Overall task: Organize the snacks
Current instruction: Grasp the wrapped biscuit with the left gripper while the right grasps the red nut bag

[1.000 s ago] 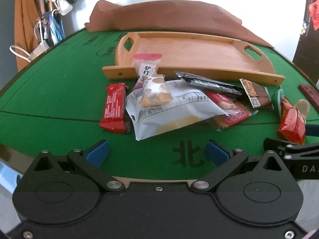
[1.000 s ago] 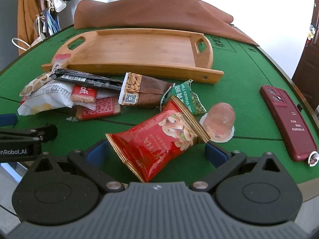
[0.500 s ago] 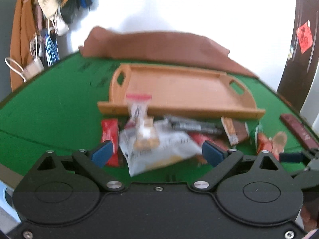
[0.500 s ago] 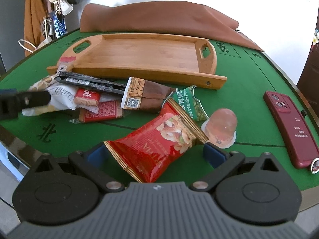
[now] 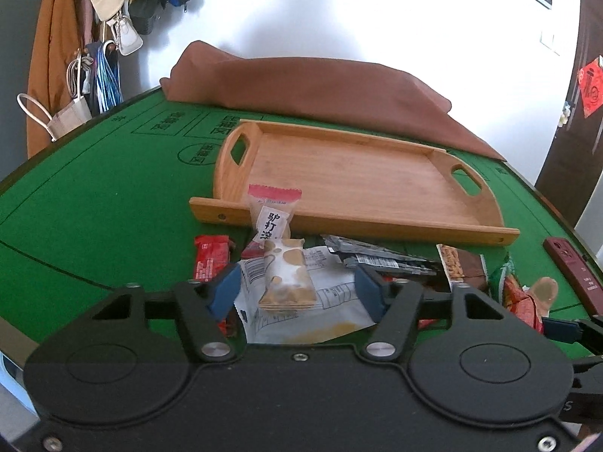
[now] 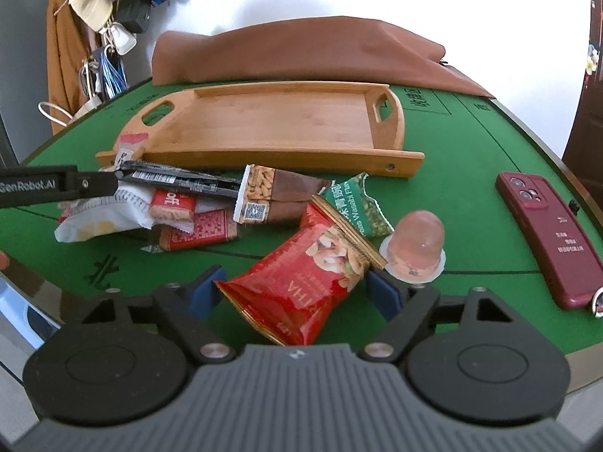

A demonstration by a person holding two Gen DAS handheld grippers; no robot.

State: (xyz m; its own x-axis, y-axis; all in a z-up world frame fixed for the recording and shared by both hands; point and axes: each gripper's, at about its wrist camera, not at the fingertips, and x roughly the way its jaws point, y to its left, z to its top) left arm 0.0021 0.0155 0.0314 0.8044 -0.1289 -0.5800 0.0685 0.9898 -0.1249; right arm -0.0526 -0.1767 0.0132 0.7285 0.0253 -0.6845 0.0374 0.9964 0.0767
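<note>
A heap of snacks lies on the green table in front of an empty wooden tray (image 5: 339, 173) (image 6: 264, 124). My left gripper (image 5: 297, 290) hovers low over a large white bag (image 5: 331, 301) with a small white-and-brown packet (image 5: 286, 278) on top. Its jaws are closing, both packs lie between the blue pads, and no grip shows. My right gripper (image 6: 297, 290) straddles a red nut bag (image 6: 301, 290). Those jaws are closing too, with the pads right at the bag's edges. A pink jelly cup (image 6: 416, 248) stands just right of that bag.
A red bar (image 5: 211, 260), a black packet (image 6: 177, 179), a brown almond bar (image 6: 279, 196) and a green pea pack (image 6: 358, 203) crowd the heap. A dark red phone (image 6: 546, 233) lies at the right. A brown cloth (image 5: 320, 86) sits behind the tray.
My left gripper has risen and come in over the white bag, and its jaws have narrowed a lot. The right gripper's jaws have narrowed around the red bag with little other movement.
</note>
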